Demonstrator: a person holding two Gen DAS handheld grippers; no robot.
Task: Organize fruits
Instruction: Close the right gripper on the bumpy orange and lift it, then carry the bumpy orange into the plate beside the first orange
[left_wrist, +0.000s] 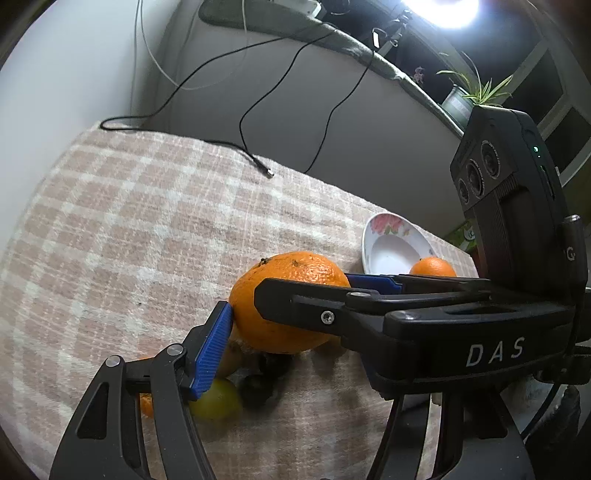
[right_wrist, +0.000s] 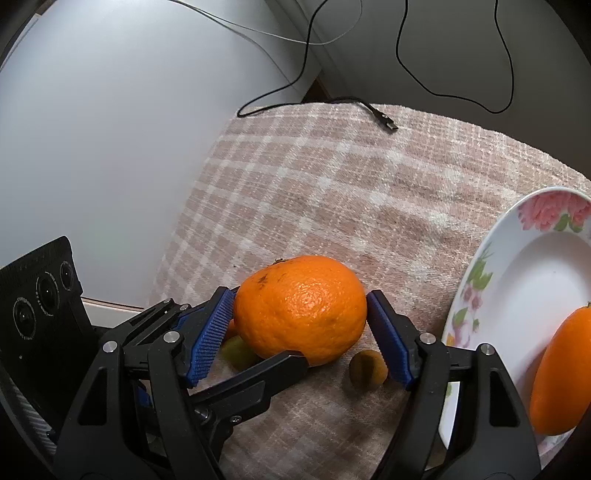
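Observation:
A large orange sits between the blue pads of both grippers over the checked cloth. My left gripper has its pads touching the orange on both sides. My right gripper has its left pad on the orange and its right pad just off it. A second orange lies in the white flowered plate at the right. Small fruits lie under the big orange: a green one, a dark one, a brownish one.
A black cable with its plug lies on the far part of the cloth. The cloth's left edge drops off beside a white wall. A potted plant stands at the back right.

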